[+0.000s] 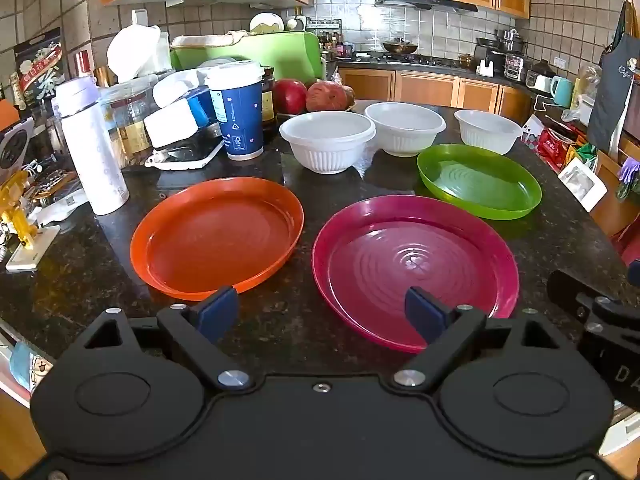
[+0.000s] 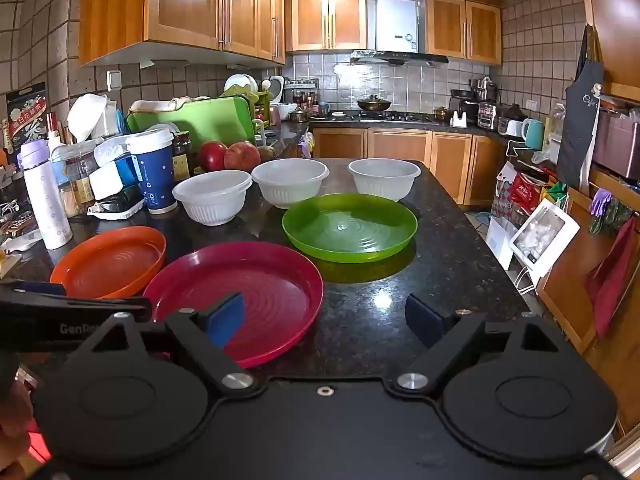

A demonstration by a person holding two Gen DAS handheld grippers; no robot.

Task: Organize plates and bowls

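nothing gathered yet: plates and bowls lie spread out, both grippers empty

three plates lie flat and apart on the dark stone counter (image 1: pixel 304 332). the magenta plate (image 1: pixel 416 268) is nearest, in the middle; the orange plate (image 1: pixel 218 236) sits to its left with a strip of bare counter between them, and the green plate (image 1: pixel 480 180) lies further back on the right, just behind the magenta one. behind the plates stand three white bowls, upright and unstacked: the left bowl (image 1: pixel 327 140), the middle bowl (image 1: pixel 405 128) just beside it, and the right bowl (image 1: pixel 488 130) a little apart, close behind the green plate.

the left gripper (image 1: pixel 322 312) hovers low over the near edge of the counter with its jaws spread wide and nothing between them; one pad overlaps the orange plate's rim in the picture, the other the magenta plate's, but neither looks to be touching. the right gripper (image 2: pixel 324 318) is likewise wide open and empty, over the bare counter just right of the magenta plate.

by my reading this is the very start: no stacking is done. the next move calls for picking one plate by its thin rim and setting it inside another, which needs a jaw slipped under a low edge on a slick surface. left of the dishes, the blue paper cup (image 1: pixel 236 110) and white bottle (image 1: pixel 92 144) crowd the orange plate's side.
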